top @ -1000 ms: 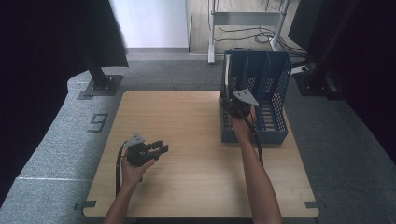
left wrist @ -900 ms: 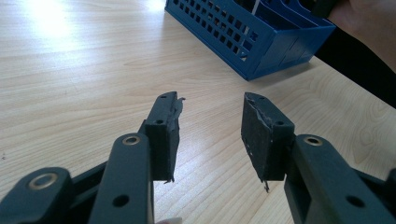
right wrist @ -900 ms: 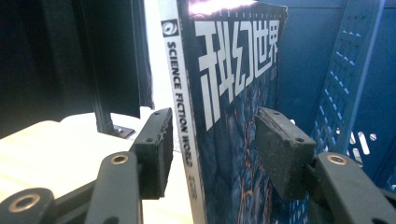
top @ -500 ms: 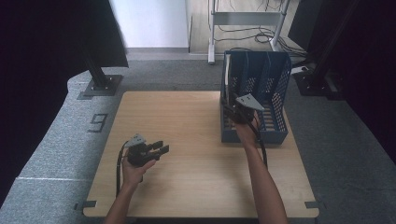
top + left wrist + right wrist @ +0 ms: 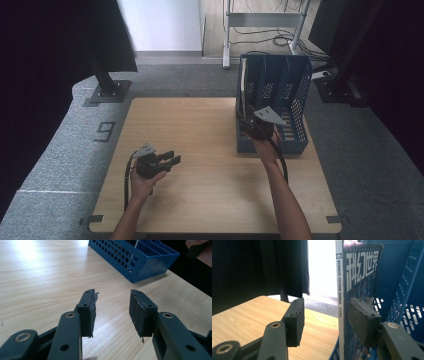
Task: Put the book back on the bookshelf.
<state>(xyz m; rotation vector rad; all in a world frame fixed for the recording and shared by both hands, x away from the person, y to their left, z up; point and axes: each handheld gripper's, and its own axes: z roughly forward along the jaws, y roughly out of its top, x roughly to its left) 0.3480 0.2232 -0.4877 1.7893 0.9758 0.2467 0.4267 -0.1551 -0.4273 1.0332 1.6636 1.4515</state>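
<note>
Change: the right tool point(image 5: 253, 125) has slid a little toward the person along the front of the blue file rack point(image 5: 295, 100) since a second ago; its grey plate now sits lower over the rack's near edge. The left tool point(image 5: 167, 160) has not shifted.
Meaning for the work: I judge the right hand is lining up on the magazine point(image 5: 358, 290) to pull it from the rack, or has just let it go there; a grip is not yet made.
Room: dark curtains hang to the left and right, a bright white panel and a metal stand with cables stand behind the table, and grey carpet point(image 5: 65, 150) bearing a "9" mark point(image 5: 104, 131) lies around it.
Table: the light wooden table point(image 5: 200, 190) carries nothing but the rack at its right far part.
Rack: blue, perforated, with several upright slots, standing on the table.
Magazine: upright in the rack's leftmost slot, white spine toward the right tool, cover with large white characters.
Right tool: jaws half apart, straddling the magazine's spine, one pad near the cover; no pad visibly presses, so it stands open.
Left tool: held low over the bare table, jaws half apart, nothing between them.
</note>
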